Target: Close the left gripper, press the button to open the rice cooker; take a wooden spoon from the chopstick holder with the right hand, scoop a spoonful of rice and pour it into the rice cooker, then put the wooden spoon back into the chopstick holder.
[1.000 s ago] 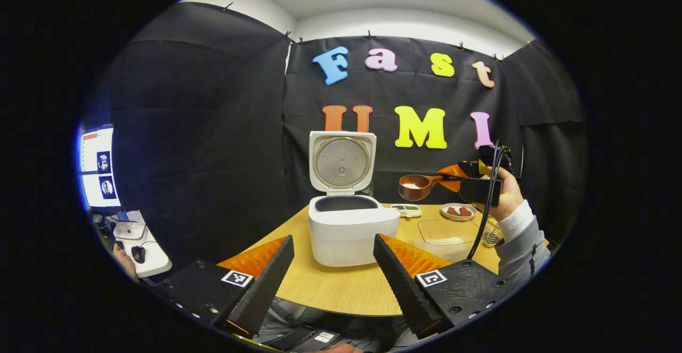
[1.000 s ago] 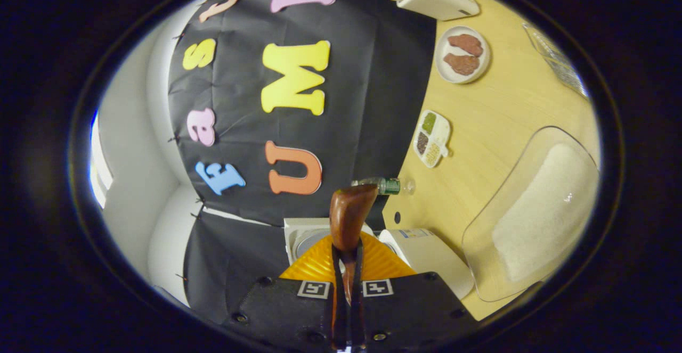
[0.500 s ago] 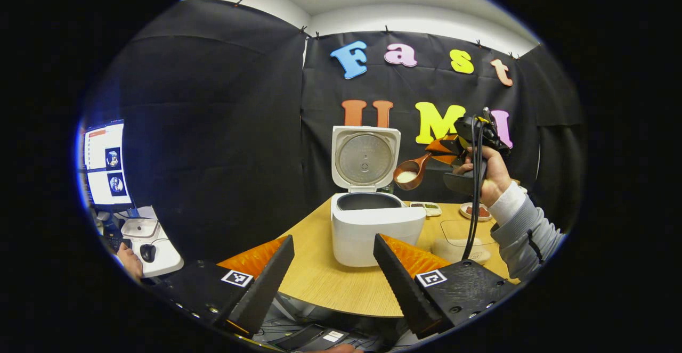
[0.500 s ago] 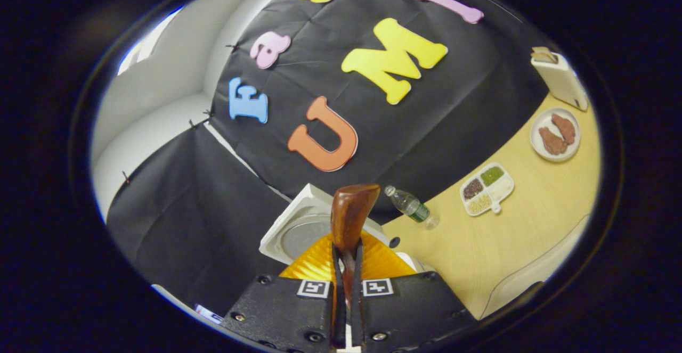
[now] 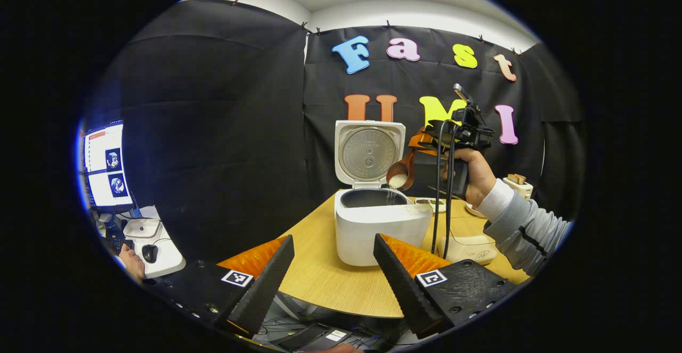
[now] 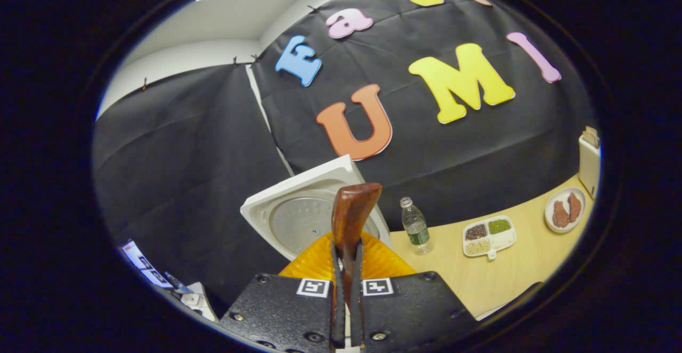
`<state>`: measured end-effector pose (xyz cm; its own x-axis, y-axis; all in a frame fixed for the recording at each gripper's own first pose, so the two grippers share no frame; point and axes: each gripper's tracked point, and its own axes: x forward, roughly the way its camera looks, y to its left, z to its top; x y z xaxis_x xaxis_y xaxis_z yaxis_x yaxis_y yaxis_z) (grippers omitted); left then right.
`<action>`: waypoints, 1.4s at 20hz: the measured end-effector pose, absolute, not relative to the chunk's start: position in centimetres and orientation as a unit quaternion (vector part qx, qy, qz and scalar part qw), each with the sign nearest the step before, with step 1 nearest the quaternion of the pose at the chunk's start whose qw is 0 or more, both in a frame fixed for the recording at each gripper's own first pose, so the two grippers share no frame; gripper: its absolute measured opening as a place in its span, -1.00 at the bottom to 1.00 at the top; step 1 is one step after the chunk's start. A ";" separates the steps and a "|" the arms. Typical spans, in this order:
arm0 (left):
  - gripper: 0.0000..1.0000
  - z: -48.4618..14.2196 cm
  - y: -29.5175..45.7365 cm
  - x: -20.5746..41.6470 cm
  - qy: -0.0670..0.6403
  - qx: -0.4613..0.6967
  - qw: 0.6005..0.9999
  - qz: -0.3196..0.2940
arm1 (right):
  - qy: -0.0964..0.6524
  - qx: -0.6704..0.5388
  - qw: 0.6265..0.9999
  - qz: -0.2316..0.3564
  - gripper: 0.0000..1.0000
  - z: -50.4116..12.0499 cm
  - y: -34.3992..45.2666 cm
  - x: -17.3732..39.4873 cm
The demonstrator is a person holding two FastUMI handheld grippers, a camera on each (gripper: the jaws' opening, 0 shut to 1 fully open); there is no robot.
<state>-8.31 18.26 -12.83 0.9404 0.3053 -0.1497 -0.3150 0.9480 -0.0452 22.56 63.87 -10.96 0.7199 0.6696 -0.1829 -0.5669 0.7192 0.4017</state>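
The white rice cooker (image 5: pixel 381 228) stands on the wooden table (image 5: pixel 330 284) with its lid (image 5: pixel 369 153) raised upright. A hand holds my right gripper (image 5: pixel 426 142) just right of the lid, shut on the wooden spoon's handle. The spoon's bowl (image 5: pixel 398 174) is tipped over the pot's opening, and rice falls from it. In the right gripper view the wooden spoon (image 6: pixel 351 214) sticks up from between the shut right gripper (image 6: pixel 346 284), with the lid (image 6: pixel 298 217) behind it. My left gripper (image 5: pixel 333 268) hangs open in front of the cooker, holding nothing.
A clear rice container (image 5: pixel 469 246) lies right of the cooker. Behind it are a water bottle (image 6: pixel 415 228), a divided dish of grains (image 6: pixel 487 236), a plate of brown food (image 6: pixel 565 209) and a white toaster (image 6: pixel 589 158). A monitor (image 5: pixel 106 164) glows far left.
The right gripper carried the spoon left and up, over the cooker, then rolled it so the bowl tips and rice pours out. The left gripper stayed open, drifting slightly left.
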 end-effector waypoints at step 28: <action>0.92 -13.5 16.4 -4.1 0.087 -0.026 0.980 0.179 | -0.021 -0.094 0.915 0.393 -0.76 -8.2 60.7 15.9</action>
